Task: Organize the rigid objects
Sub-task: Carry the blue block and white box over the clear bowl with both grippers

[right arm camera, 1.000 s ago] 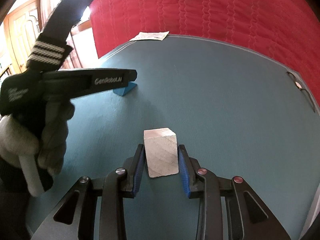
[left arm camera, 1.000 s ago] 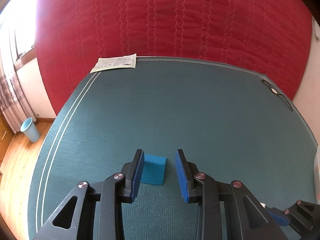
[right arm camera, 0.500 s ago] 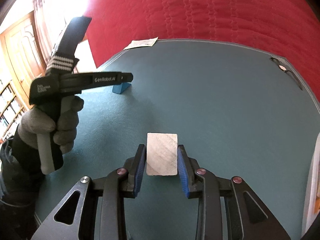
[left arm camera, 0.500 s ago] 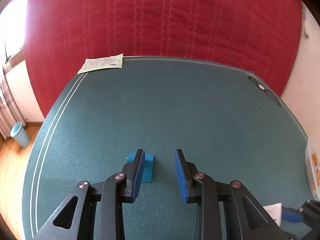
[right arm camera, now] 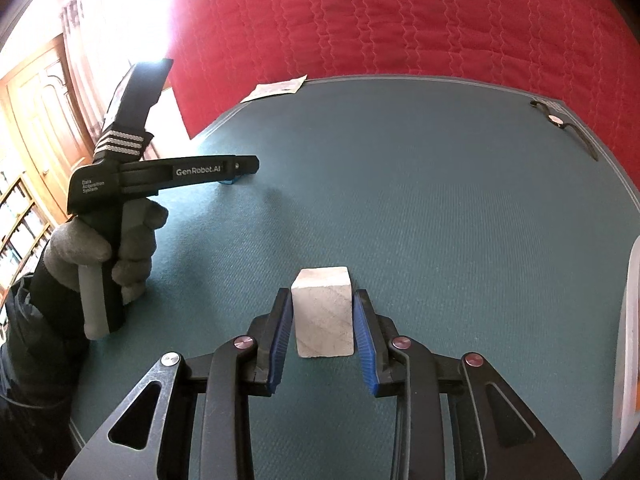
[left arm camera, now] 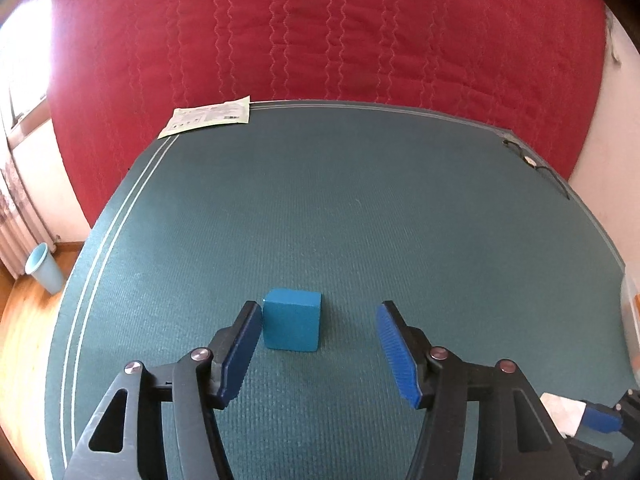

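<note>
Straddling blue block (left arm camera: 292, 325) with left gripper (left arm camera: 318, 354) spread wide; right gripper (right arm camera: 323, 338) pinching, seemingly, pale wooden block (right arm camera: 322, 318). Next: centre, then close.

- The blue block (left arm camera: 292, 325) is a small solid piece with smooth painted faces and softly rounded edges. It lies flat on the green mat, inside the spread left claw (left arm camera: 318, 354) but off-centre, right against the left pad, possibly touching it. From the right wrist view only a sliver of it (right arm camera: 229, 180) shows, so its shape there is unclear.
- The pale wooden block (right arm camera: 323, 314) is unpainted, with visible grain and faint diagonal lines on its near face. It stands upright on the mat, taller than wide, between the pads of the right claw (right arm camera: 323, 338), which sit against its two sides.
</note>
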Tool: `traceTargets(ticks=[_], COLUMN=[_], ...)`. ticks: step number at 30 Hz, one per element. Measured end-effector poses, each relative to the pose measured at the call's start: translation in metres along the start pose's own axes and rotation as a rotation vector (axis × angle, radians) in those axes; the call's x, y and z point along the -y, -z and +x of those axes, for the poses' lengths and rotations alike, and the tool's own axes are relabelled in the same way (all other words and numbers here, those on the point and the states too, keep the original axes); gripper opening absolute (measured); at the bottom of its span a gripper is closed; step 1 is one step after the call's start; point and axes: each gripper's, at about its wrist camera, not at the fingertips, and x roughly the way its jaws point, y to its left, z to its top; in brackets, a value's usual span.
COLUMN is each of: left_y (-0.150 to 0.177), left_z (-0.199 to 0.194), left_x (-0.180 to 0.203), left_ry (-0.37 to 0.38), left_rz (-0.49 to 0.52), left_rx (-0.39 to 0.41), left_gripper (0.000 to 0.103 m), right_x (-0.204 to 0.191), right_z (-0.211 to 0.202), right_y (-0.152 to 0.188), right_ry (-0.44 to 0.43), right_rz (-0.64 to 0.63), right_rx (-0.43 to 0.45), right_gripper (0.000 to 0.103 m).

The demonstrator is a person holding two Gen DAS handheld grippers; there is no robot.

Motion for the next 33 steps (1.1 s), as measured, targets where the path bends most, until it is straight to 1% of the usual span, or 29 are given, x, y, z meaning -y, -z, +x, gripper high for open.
traceTargets(ticks=[2, 4, 8, 12, 16, 18, 24, 33], left_y=[0.001, 0.002, 0.003, 0.004, 0.007, 0.011, 0.021, 0.033], left_z=[0.002, 0.005, 0.006, 0.000, -0.007, -0.013, -0.030, -0.039], left_x=[0.002, 0.002, 0.000, 0.005, 0.013, 0.021, 0.044, 0.075], left_ry=[-0.016, -0.025, -0.034, -0.065, -0.076, -0.090, -0.098, -0.084], left_rz=[0.012, 0.013, 0.002, 0.010, 0.016, 0.036, 0.084, 0.120], left_rx=[-0.008, -0.021, -0.019, 0.011, 0.025, 0.040, 0.074, 0.073], left_gripper=[0.059, 0.033, 0.032, 0.032, 0.032, 0.032, 0.032, 0.032], right_x=[0.000, 0.002, 0.002, -0.002, 0.000, 0.001, 0.013, 0.037], right_z=[0.001, 0.003, 0.008, 0.010, 0.007, 0.002, -0.020, -0.047], right_y=[0.001, 0.002, 0.001, 0.001, 0.004, 0.006, 0.007, 0.017], right_ry=[-0.001, -0.008, 0.000, 0.018, 0.024, 0.020, 0.026, 0.067], right_rz=[-0.002, 0.002, -0.008, -0.023, -0.008, 0.005, 0.033, 0.073], right_rx=[0.003, -0.003, -0.012, -0.018, -0.010, -0.003, 0.033, 0.057], right_gripper=[0.033, 0.034, 0.034, 0.033, 0.032, 0.032, 0.032, 0.032])
